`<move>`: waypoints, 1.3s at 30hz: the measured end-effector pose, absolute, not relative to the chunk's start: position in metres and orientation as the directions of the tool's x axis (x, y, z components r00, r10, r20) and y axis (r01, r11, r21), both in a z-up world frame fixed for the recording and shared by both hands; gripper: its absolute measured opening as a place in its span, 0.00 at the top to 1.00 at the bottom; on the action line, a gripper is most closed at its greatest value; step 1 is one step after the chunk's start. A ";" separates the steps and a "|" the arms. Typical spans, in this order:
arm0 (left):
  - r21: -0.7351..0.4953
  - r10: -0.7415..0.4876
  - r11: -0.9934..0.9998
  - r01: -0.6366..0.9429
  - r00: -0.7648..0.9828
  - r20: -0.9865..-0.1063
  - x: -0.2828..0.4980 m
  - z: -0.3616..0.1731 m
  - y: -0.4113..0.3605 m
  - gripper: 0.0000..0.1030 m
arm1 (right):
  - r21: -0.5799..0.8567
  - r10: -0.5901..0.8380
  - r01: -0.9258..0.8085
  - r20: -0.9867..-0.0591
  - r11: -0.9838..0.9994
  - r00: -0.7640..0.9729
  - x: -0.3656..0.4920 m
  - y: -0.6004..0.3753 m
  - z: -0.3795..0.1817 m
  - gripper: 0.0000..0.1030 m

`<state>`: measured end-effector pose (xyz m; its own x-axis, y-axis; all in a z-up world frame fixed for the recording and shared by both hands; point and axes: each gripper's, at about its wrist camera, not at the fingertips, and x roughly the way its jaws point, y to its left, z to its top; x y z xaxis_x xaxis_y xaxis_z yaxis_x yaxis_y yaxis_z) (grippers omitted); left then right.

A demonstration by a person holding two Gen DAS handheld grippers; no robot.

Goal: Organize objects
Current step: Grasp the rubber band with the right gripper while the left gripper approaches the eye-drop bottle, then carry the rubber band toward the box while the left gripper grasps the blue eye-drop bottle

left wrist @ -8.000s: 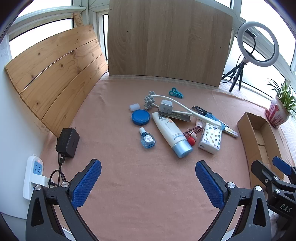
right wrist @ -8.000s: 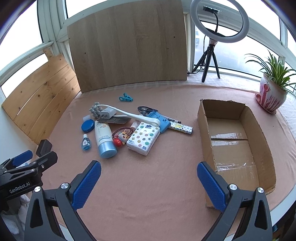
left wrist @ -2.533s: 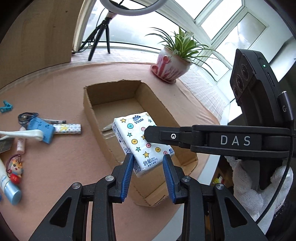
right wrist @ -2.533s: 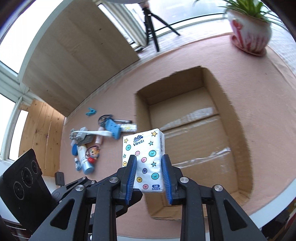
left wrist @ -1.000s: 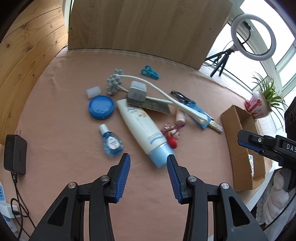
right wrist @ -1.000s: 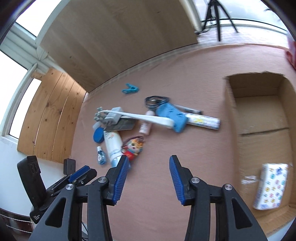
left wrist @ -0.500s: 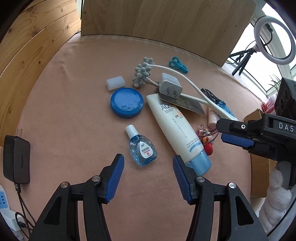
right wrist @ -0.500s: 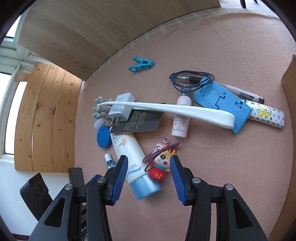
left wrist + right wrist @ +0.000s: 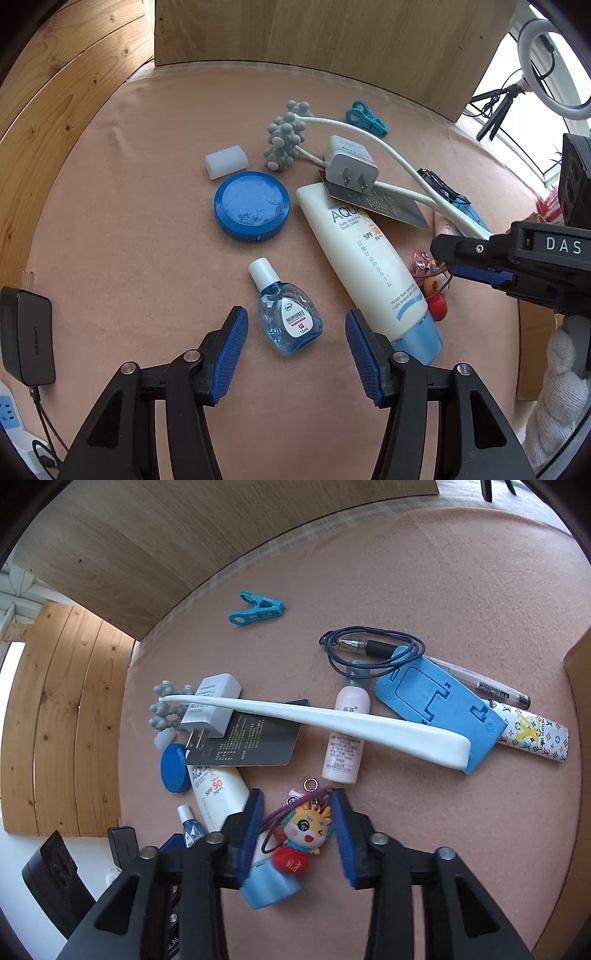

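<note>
A small blue eye-drop bottle (image 9: 290,317) lies on the pink tabletop, between the fingertips of my open left gripper (image 9: 295,315); the pads stand clear of it. Beside it lie a white sunscreen tube (image 9: 369,258), a round blue tin (image 9: 252,206), a white charger (image 9: 351,164) and a grey-beaded massager (image 9: 286,134). My right gripper (image 9: 297,801) is open and straddles a cartoon keychain doll (image 9: 303,834), with a gap on each side. Beyond it lie a pink bottle (image 9: 345,734), a blue phone stand (image 9: 439,709), a coiled cable (image 9: 373,650) and a patterned tube (image 9: 532,734).
A cardboard box (image 9: 580,664) stands at the right edge. A black power adapter (image 9: 26,332) and a power strip (image 9: 7,413) sit at the left. A teal clip (image 9: 365,120) lies near the wooden back board (image 9: 332,44). A ring light (image 9: 546,59) stands behind.
Both grippers have come down closer to the table. The left one now brackets the eye-drop bottle, and the right one has narrowed around the keychain doll.
</note>
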<state>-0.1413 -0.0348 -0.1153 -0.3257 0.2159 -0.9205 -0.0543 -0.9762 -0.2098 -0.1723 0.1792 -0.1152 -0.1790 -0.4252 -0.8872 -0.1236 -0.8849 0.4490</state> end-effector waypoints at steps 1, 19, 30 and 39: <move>-0.208 0.214 -0.977 -0.055 -0.324 -0.921 -0.142 -0.116 -0.034 0.43 | 0.452 -0.428 -0.127 -0.886 -0.883 -0.176 -0.173 0.179 -0.117 0.78; -0.160 0.177 -0.984 -0.076 -0.347 -0.921 -0.145 -0.119 -0.033 0.47 | 0.482 -0.443 -0.101 -0.856 -0.870 -0.268 -0.143 0.224 -0.085 0.97; -0.129 0.154 -0.987 -0.092 -0.379 -0.912 -0.141 -0.121 -0.039 0.64 | 0.437 -0.379 -0.147 -0.873 -0.888 -0.308 -0.113 0.270 -0.083 0.97; -0.128 0.166 -0.985 -0.119 -0.395 -0.903 -0.132 -0.122 -0.042 0.64 | 0.428 -0.359 -0.162 -0.872 -0.889 -0.333 -0.097 0.287 -0.078 0.97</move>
